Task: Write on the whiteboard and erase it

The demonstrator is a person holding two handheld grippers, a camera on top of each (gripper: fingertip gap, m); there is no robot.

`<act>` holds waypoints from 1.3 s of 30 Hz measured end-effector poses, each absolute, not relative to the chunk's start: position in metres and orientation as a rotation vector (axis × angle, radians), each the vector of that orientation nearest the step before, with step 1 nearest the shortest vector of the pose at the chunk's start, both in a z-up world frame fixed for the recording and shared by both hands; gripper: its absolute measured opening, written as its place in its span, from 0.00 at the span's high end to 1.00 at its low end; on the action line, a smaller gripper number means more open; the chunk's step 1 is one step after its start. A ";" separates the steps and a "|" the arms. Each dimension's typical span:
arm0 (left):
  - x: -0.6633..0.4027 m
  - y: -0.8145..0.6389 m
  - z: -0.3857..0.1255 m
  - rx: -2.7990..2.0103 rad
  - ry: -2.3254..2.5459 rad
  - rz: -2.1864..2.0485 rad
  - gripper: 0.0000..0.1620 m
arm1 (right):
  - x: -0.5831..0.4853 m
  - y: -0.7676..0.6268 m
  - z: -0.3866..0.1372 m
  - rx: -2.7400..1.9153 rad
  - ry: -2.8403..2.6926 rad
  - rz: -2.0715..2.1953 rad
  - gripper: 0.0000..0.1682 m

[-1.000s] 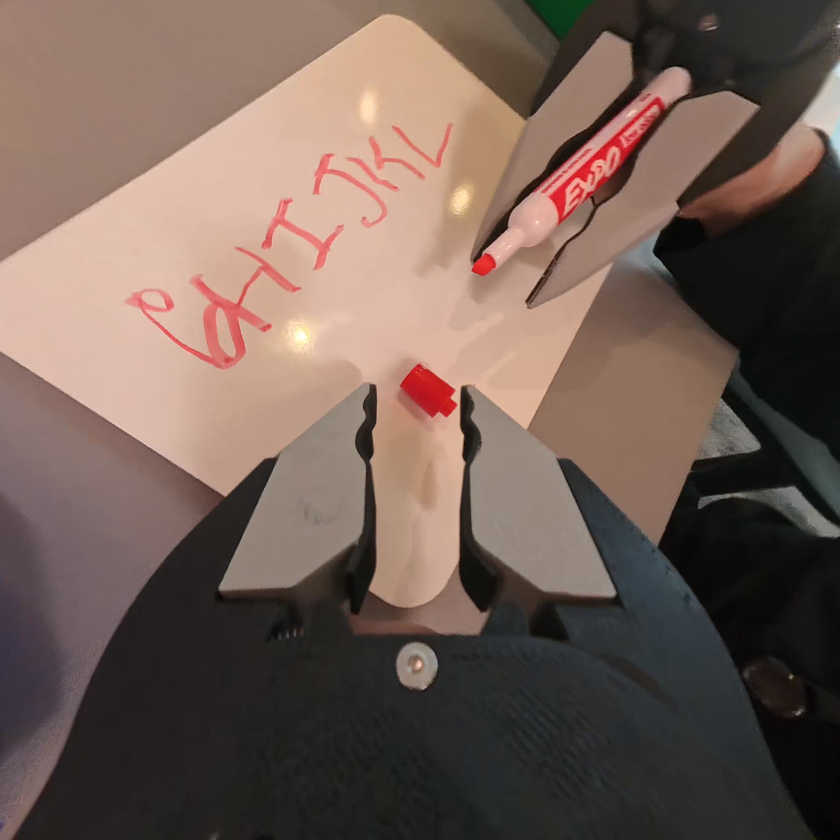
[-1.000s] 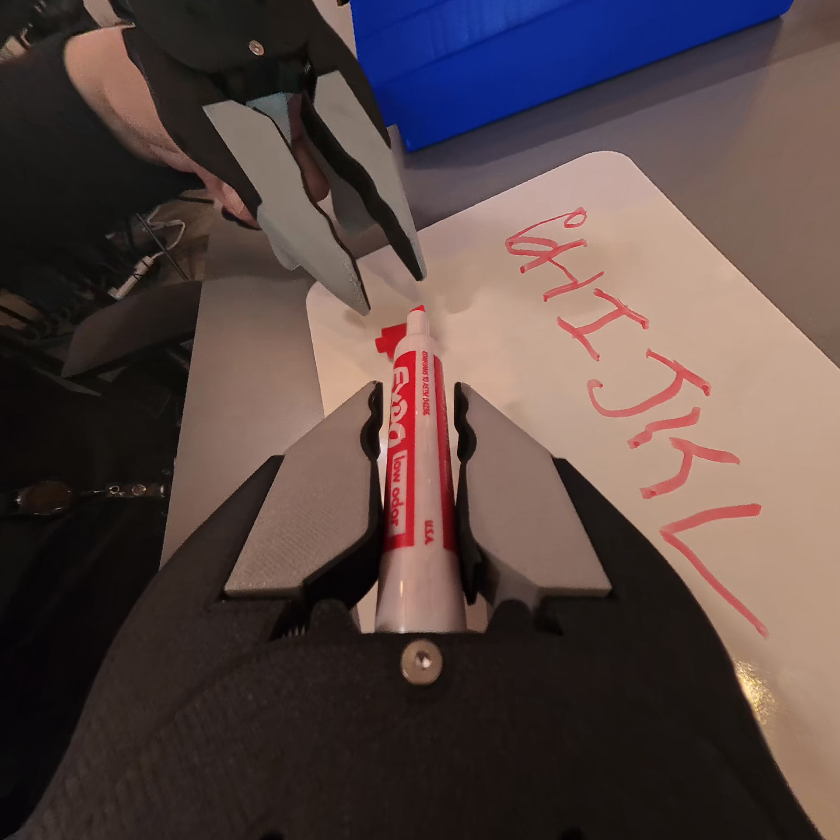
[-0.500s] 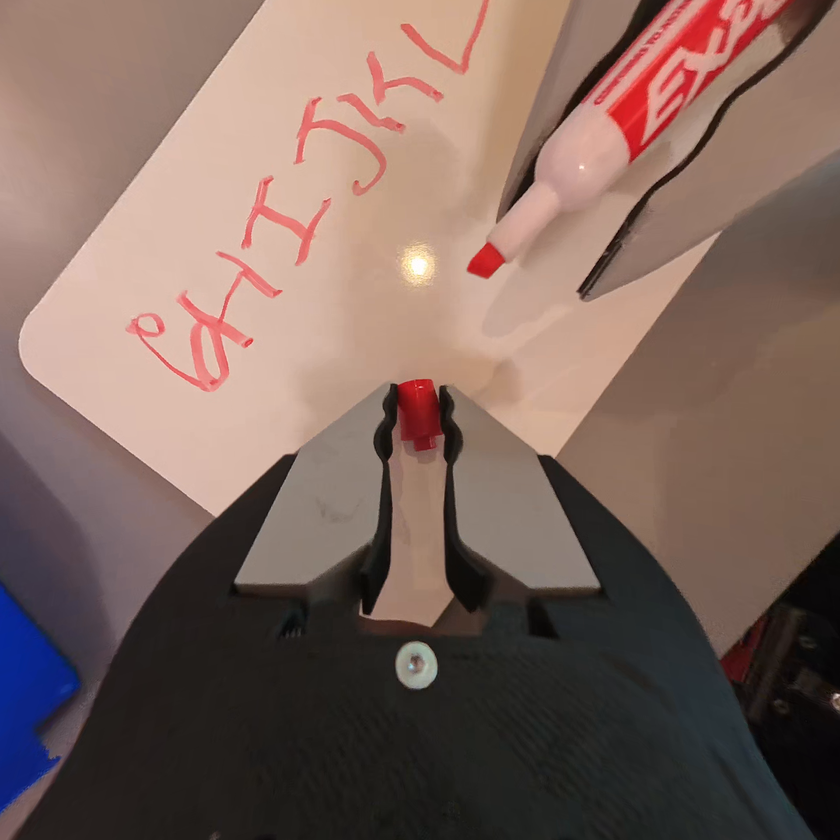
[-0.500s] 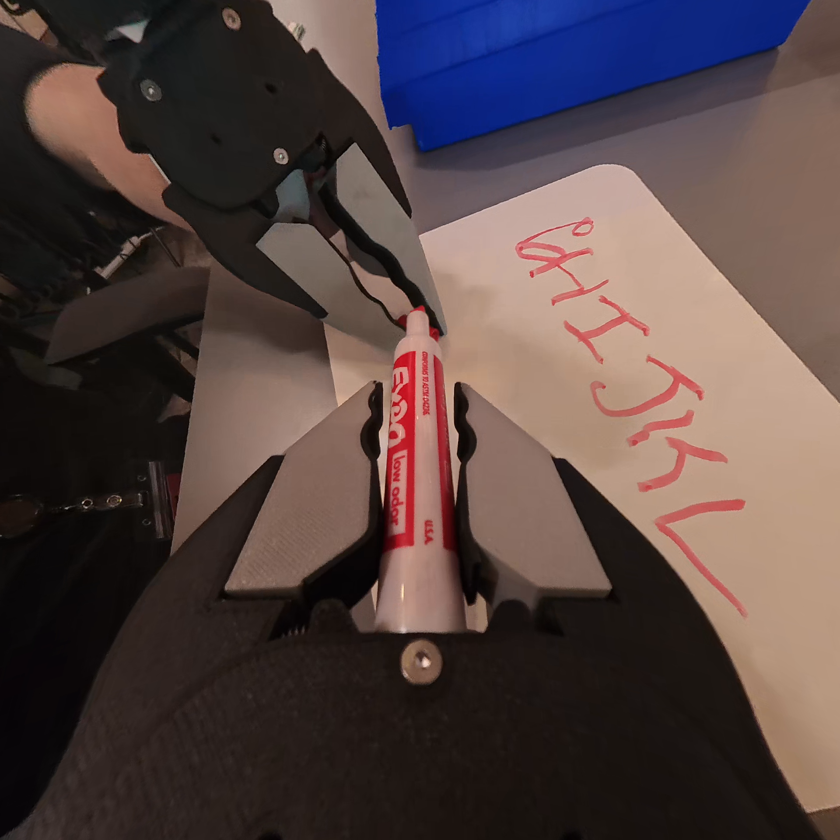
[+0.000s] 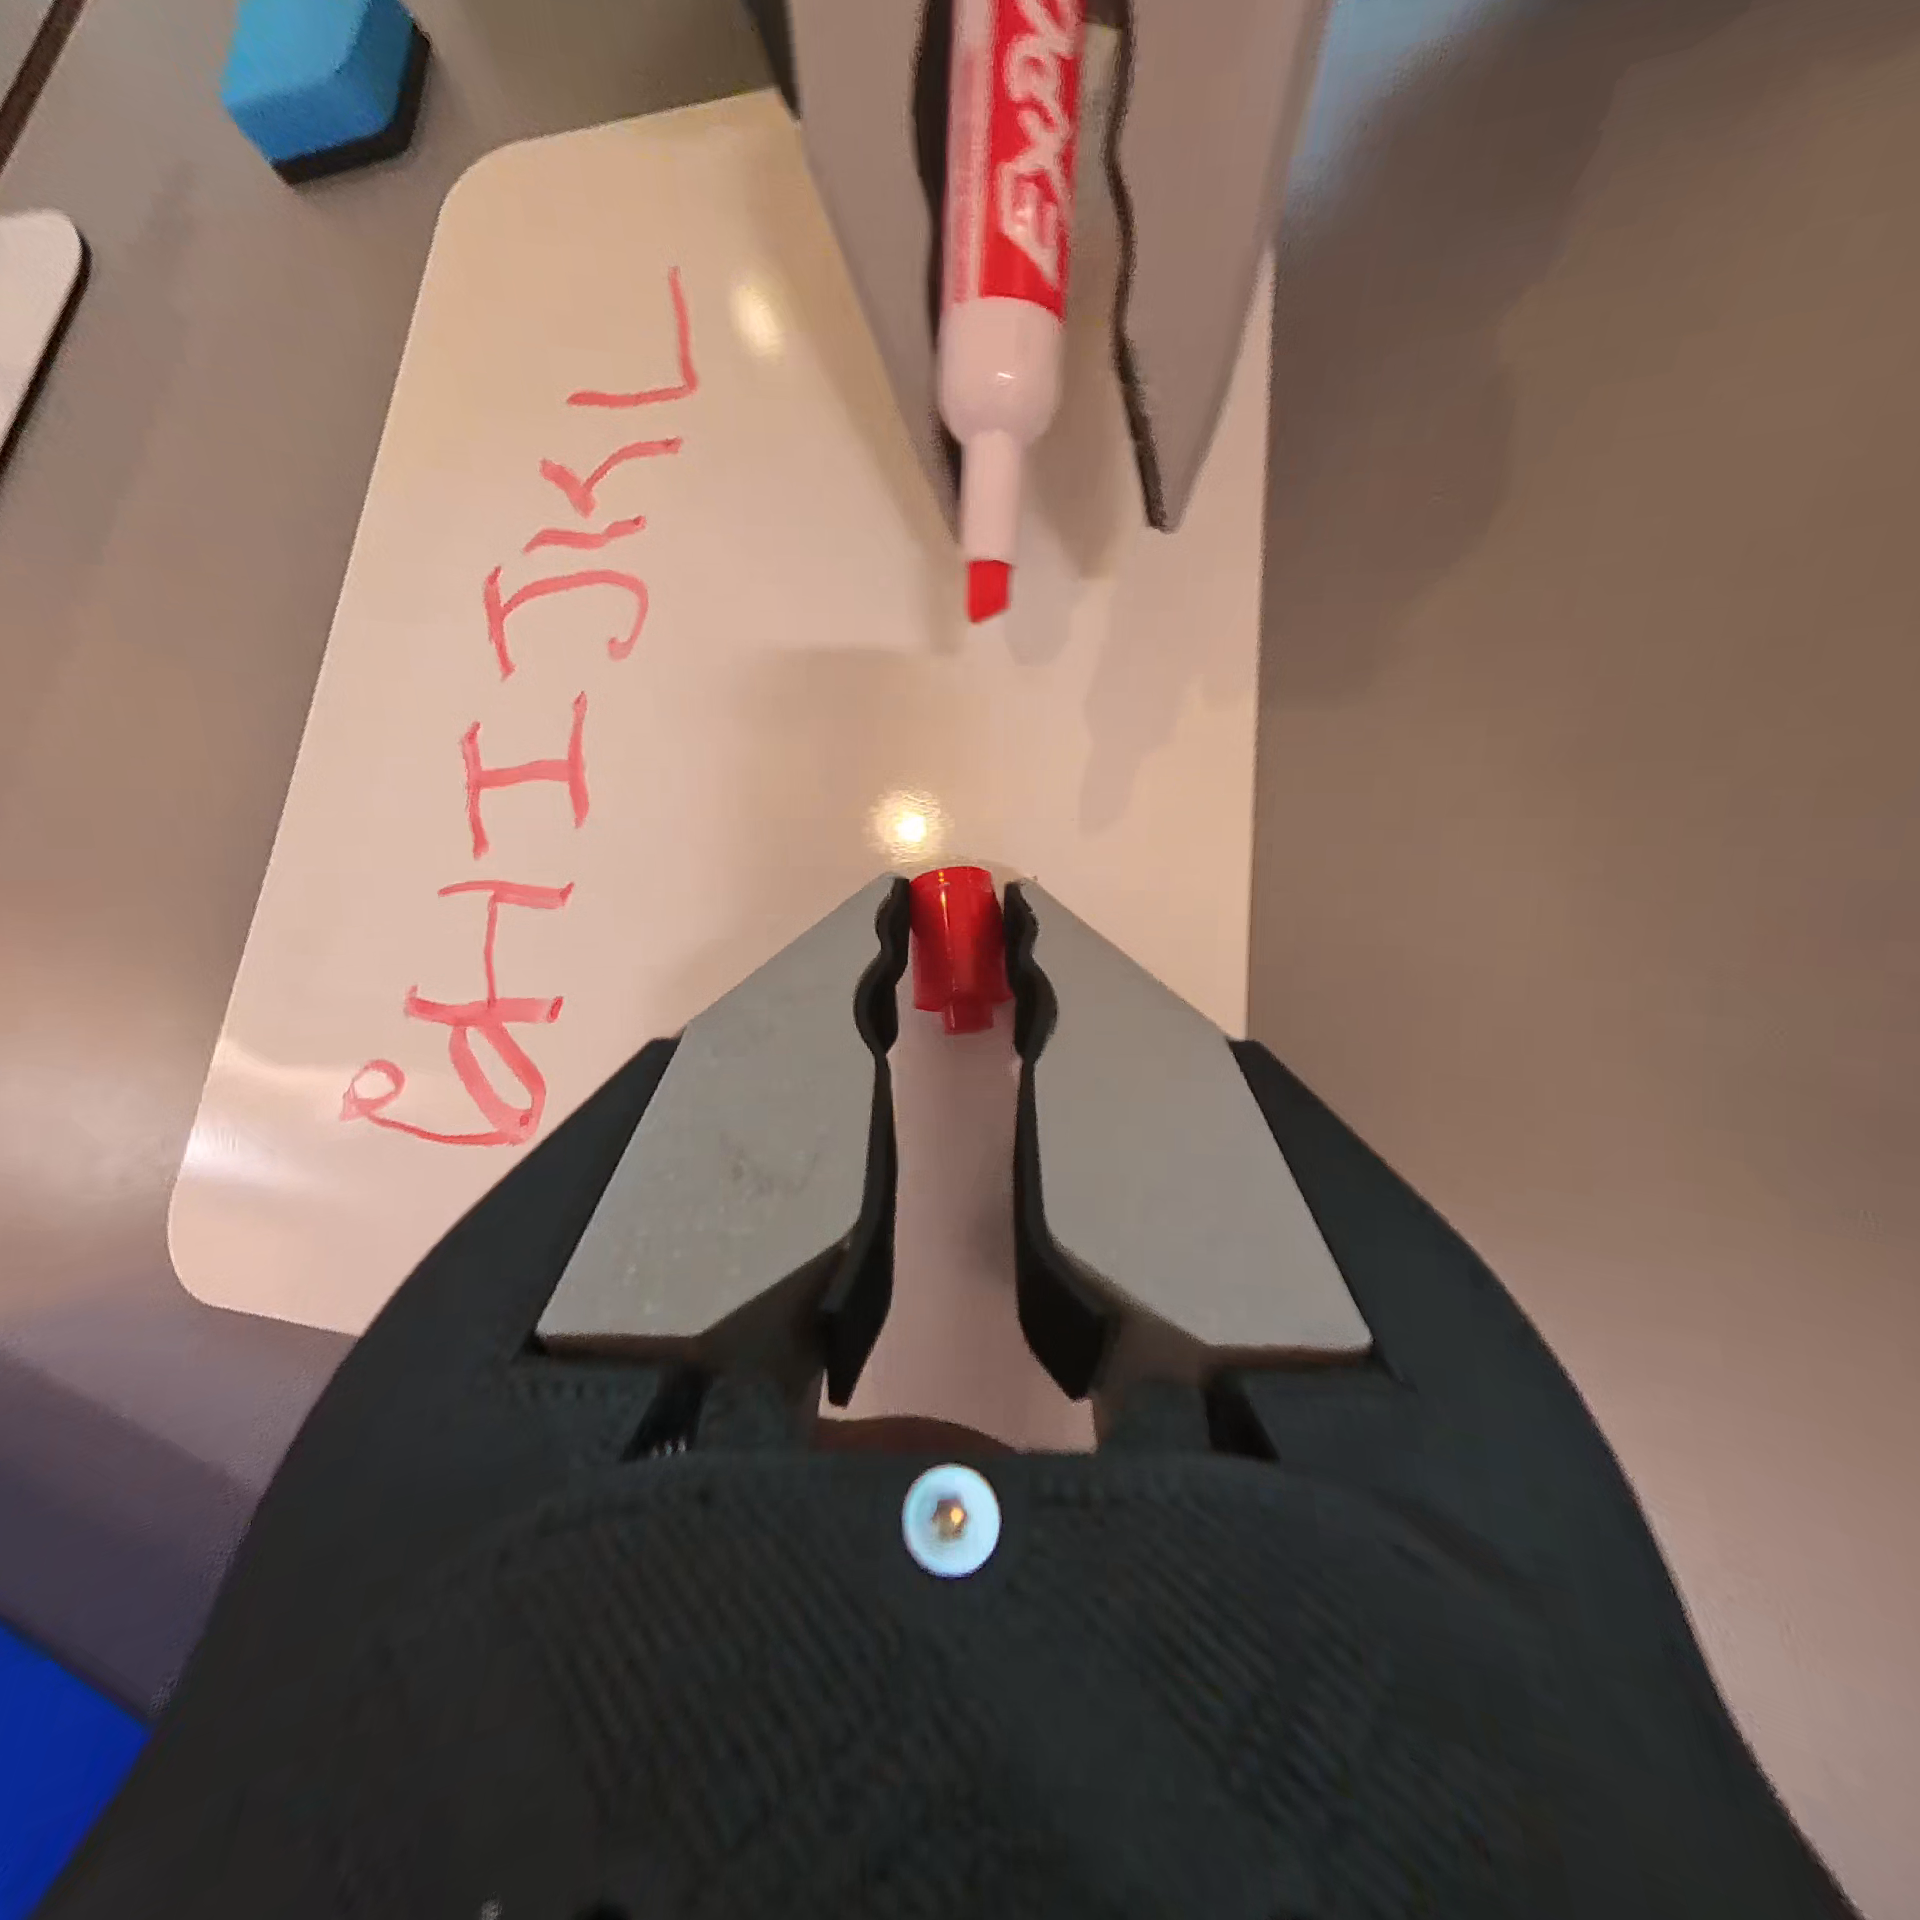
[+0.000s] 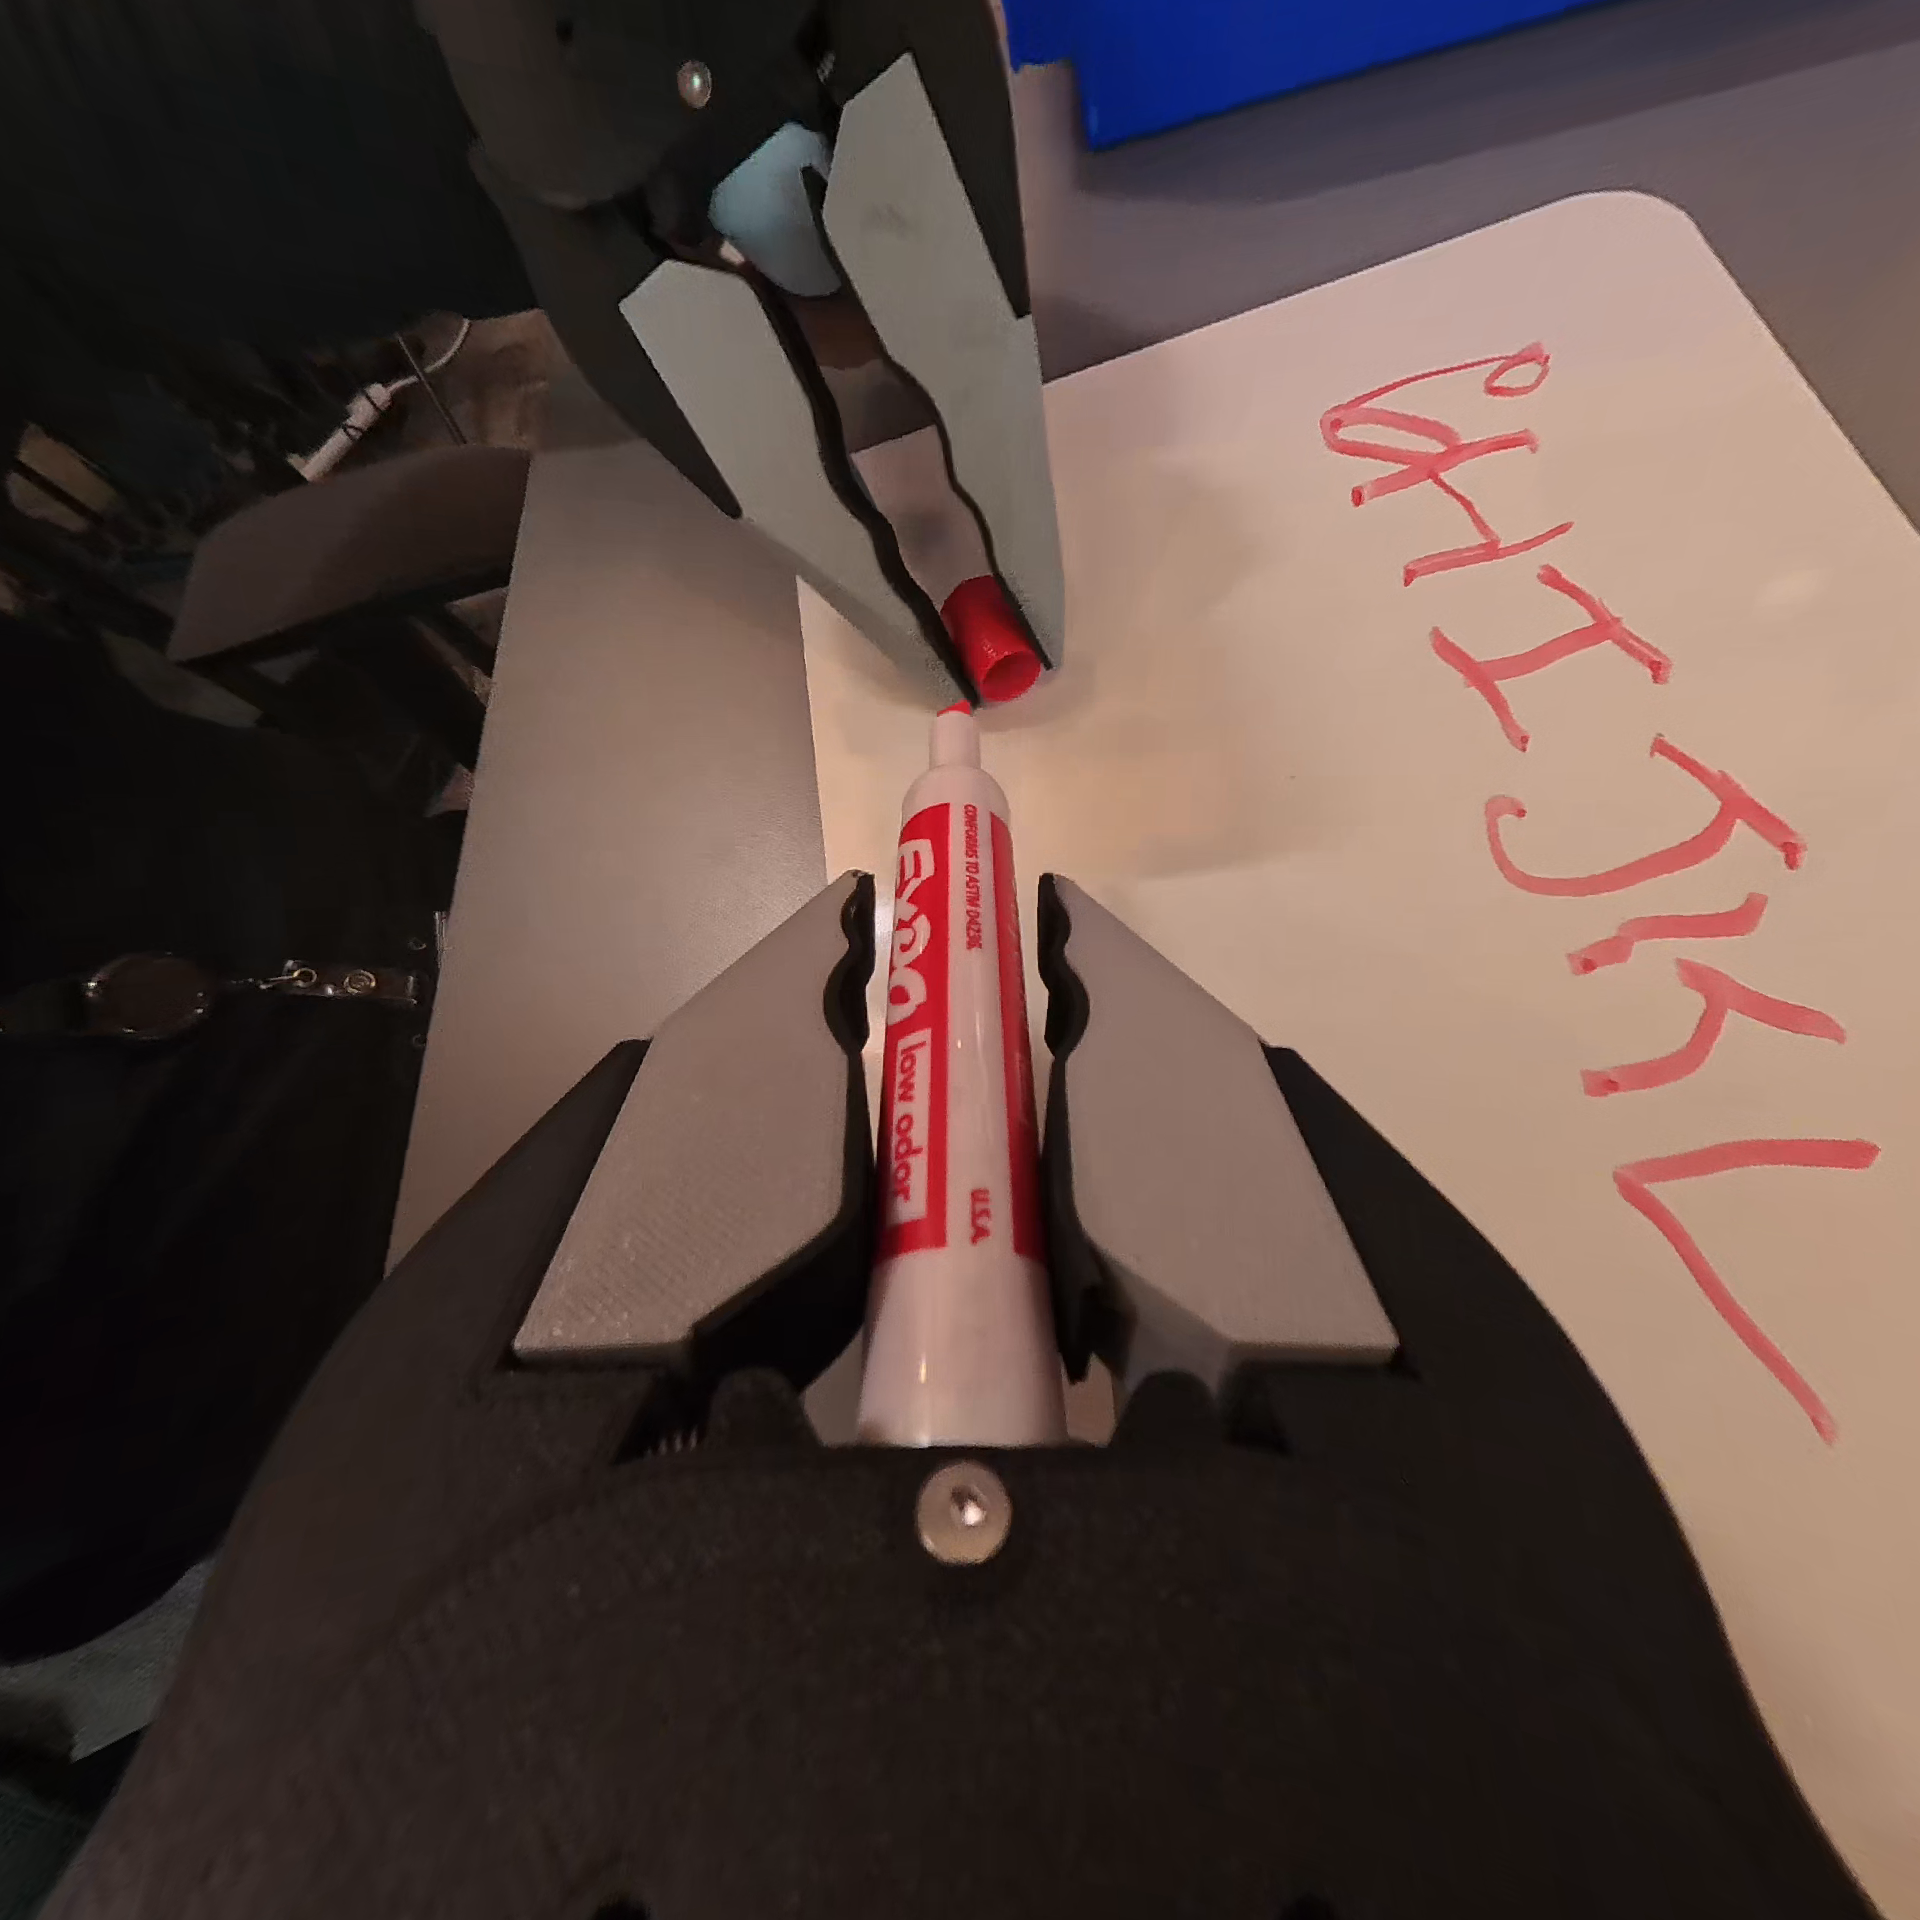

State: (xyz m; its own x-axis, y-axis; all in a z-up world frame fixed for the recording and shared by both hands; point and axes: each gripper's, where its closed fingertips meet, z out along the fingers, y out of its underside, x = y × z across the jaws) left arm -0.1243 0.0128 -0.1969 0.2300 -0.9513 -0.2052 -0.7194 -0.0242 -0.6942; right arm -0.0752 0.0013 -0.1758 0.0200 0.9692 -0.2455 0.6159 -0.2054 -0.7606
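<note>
A white whiteboard (image 5: 810, 727) with red handwriting (image 5: 540, 769) lies on the grey table; it also shows in the right wrist view (image 6: 1351, 727). My left gripper (image 5: 956, 914) is shut on the marker's small red cap (image 5: 954, 951), open end facing away, just above the board. My right gripper (image 6: 951, 914) is shut on the barrel of a red and white marker (image 6: 956, 1091). The marker (image 5: 1003, 260) points its bare red tip (image 5: 985, 590) at the cap (image 6: 987, 644), with a short gap between them. The left gripper also shows in the right wrist view (image 6: 1003, 675).
A blue eraser block (image 5: 317, 88) sits on the table beyond the board's far corner. A second white board corner (image 5: 31, 301) lies at the left edge. A blue bin (image 6: 1299, 62) stands behind the board. A person in dark clothing (image 6: 208, 935) is at the table's edge. Spacing between my two grippers at the tips: around 6 cm.
My left gripper closed on the red cap and lifted and turned it toward the marker. The right gripper swung the marker round so its tip lines up with the cap.
</note>
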 end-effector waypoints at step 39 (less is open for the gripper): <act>-0.106 0.001 -0.152 -1.415 1.539 -0.440 0.90 | -0.088 -0.008 -0.169 -1.798 -1.608 1.055 0.83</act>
State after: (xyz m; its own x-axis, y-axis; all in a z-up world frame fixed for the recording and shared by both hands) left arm -0.1061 0.0008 -0.1522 0.1384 -0.9066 -0.3987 -0.5592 0.2607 -0.7870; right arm -0.0883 -0.0079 -0.1692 0.0005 0.9766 -0.2152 0.5859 -0.1747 -0.7913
